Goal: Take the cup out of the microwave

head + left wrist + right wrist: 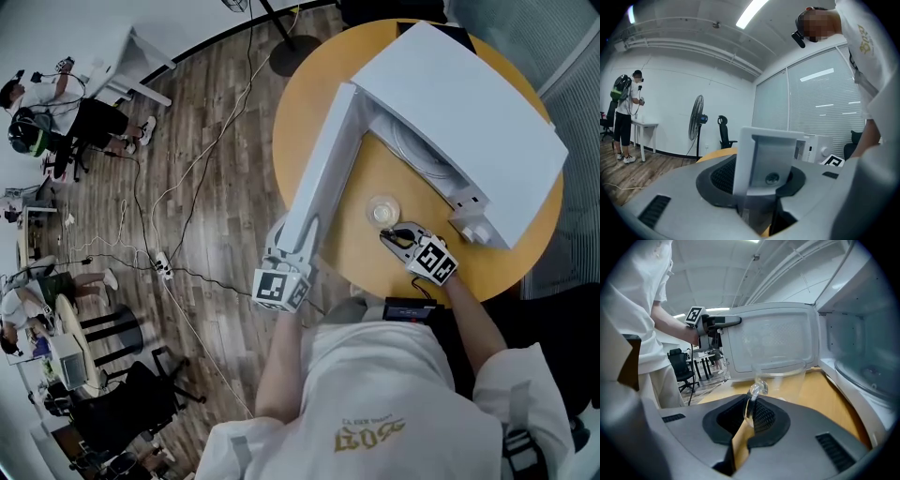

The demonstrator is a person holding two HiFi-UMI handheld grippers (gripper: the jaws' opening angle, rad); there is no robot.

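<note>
Glass cup (383, 210) on table (302, 103), outside microwave (469, 112) | right gripper (751, 413) clenched on its handle | left gripper (291, 242) clamping door (323, 169) | risk, I reckon: slick thin handle twists in pads, cup tips

The microwave (469, 122) and its open door (323, 169) are plain white. The round table (366, 258) under them is a warm yellow-orange. The cup (383, 210) is clear, colourless glass. At nine o'clock from the table, the floor (216, 112) shows brown planks with a grey, streaked grain. The left gripper (292, 234) and right gripper (387, 235) are grey with black lining inside the jaws. The cube on each carries black-and-white square markers. At six o'clock, the person's shirt (375, 375) is white with gold print.
</note>
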